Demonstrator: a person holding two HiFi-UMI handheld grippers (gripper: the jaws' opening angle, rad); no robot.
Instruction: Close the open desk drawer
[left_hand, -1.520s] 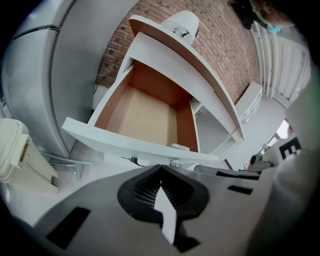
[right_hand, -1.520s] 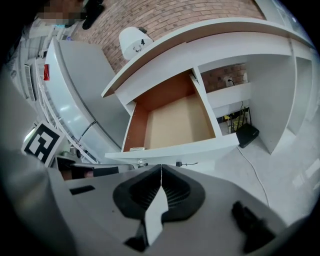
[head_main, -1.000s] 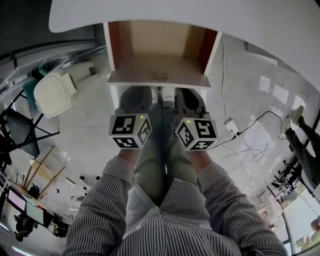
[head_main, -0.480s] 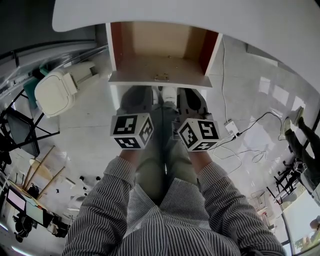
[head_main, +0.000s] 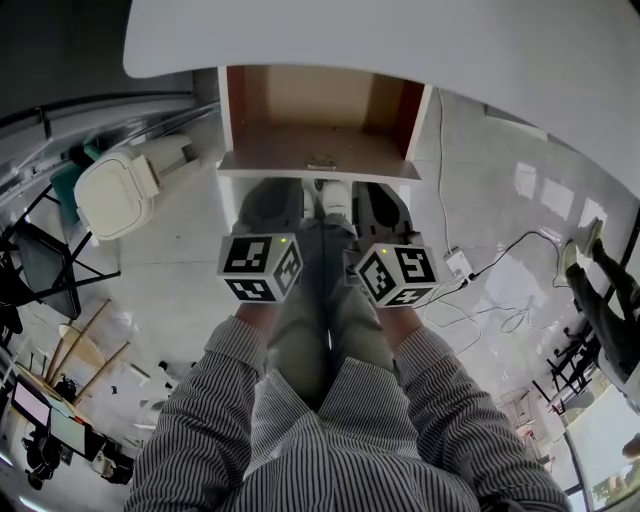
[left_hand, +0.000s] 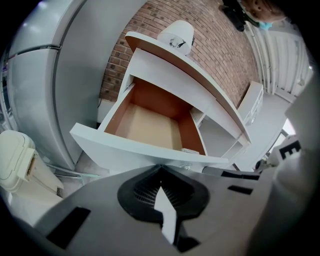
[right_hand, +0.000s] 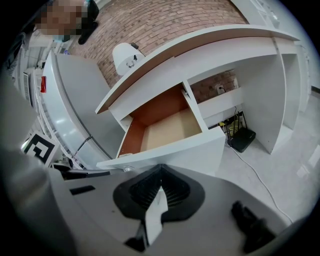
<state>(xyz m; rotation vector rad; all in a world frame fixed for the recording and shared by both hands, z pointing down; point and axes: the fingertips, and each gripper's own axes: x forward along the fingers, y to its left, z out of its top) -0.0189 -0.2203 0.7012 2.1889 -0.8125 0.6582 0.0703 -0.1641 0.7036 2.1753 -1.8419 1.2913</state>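
The left gripper (left_hand: 160, 172) and the right gripper (right_hand: 160, 172) were held side by side, level with each other, each with its 2 jaws pressed together and nothing pinched between them. The desk drawer (head_main: 318, 150) stood pulled out just ahead of both pairs of jaws, its white front panel close beyond the tips but not touching them, and its brown inside bare. From the left jaws the drawer lay ahead and a little to the right; from the right jaws it lay ahead and a little to the left. The white counter (head_main: 400, 40) ran above the drawer, farther from the jaws, and a white rounded object (right_hand: 125, 57) sat on top of it against a brick wall (right_hand: 165, 20). A white lidded bin (left_hand: 15, 160) stood on the floor to the left of the left jaws. A black box (right_hand: 242, 139) sat on the floor under the counter, beyond and right of the right jaws.
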